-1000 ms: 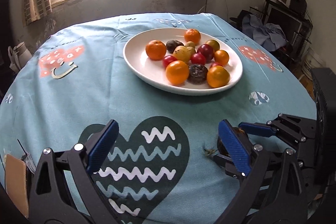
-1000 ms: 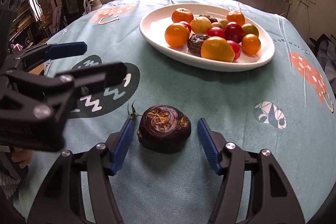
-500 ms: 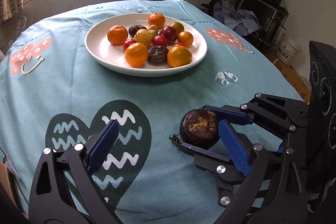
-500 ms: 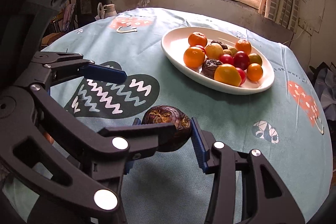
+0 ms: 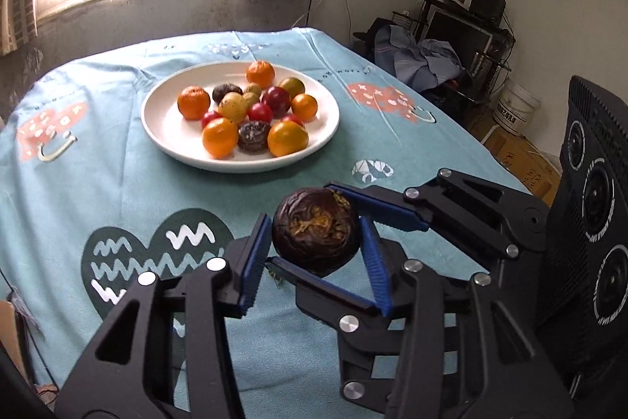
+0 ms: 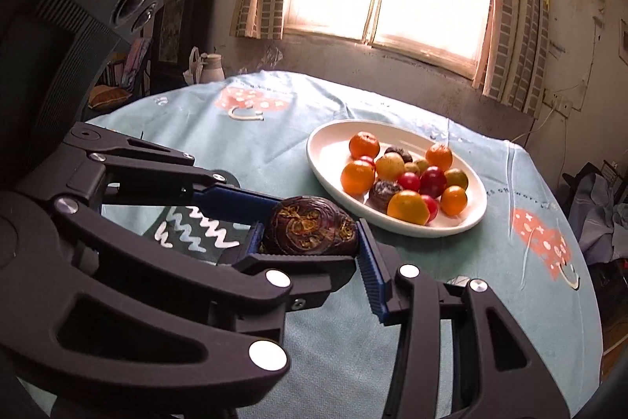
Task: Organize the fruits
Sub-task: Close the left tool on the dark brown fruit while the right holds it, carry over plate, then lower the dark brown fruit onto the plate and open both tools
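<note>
A dark purple wrinkled fruit is held above the teal tablecloth, also in the right wrist view. My right gripper is shut on it. My left gripper has closed in around the same fruit, its blue pads at or very near its sides. The right gripper's fingers cross in from the right in the left wrist view. A white plate holding several orange, red, yellow and dark fruits sits farther back, also in the right wrist view.
The round table is covered with a teal cloth printed with a dark heart. A window is behind the table. Clutter, a bucket and a monitor stand on the right beyond the table edge.
My right gripper closed on the dark fruit and lifted it off the cloth. My left gripper swung towards it and narrowed its fingers around the fruit.
</note>
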Action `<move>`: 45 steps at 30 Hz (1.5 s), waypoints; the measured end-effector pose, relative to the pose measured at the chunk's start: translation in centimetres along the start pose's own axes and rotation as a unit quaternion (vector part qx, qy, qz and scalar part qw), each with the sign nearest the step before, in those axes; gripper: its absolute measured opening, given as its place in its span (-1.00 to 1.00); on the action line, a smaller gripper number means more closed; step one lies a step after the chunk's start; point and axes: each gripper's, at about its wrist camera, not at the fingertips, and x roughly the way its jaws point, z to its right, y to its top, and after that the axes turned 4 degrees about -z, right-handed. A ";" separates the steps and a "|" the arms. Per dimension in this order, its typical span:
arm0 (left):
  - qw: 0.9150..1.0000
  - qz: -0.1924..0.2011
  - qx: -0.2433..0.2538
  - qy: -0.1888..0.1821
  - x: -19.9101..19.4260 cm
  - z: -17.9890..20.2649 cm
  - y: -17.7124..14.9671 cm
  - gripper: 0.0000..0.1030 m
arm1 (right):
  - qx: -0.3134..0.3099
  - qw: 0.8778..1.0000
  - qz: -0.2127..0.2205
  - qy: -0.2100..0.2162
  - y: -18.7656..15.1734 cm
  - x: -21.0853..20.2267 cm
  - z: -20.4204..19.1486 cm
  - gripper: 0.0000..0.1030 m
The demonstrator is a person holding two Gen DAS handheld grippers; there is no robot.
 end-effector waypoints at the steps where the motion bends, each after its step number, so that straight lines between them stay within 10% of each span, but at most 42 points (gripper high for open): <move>1: 1.000 0.011 0.009 0.010 -0.7 0.5 0.2 -0.09 | -0.001 1.000 0.017 -0.001 0.2 -0.6 0.1 -0.07; 21: 0.995 0.052 0.068 0.050 -2.1 2.3 5.7 -0.07 | 0.021 0.995 0.096 -0.016 3.6 -2.1 3.5 -0.08; 45: 0.996 -0.063 -0.064 -0.002 15.0 -8.7 13.1 0.21 | 0.110 0.990 -0.091 -0.002 6.0 16.0 11.8 -0.05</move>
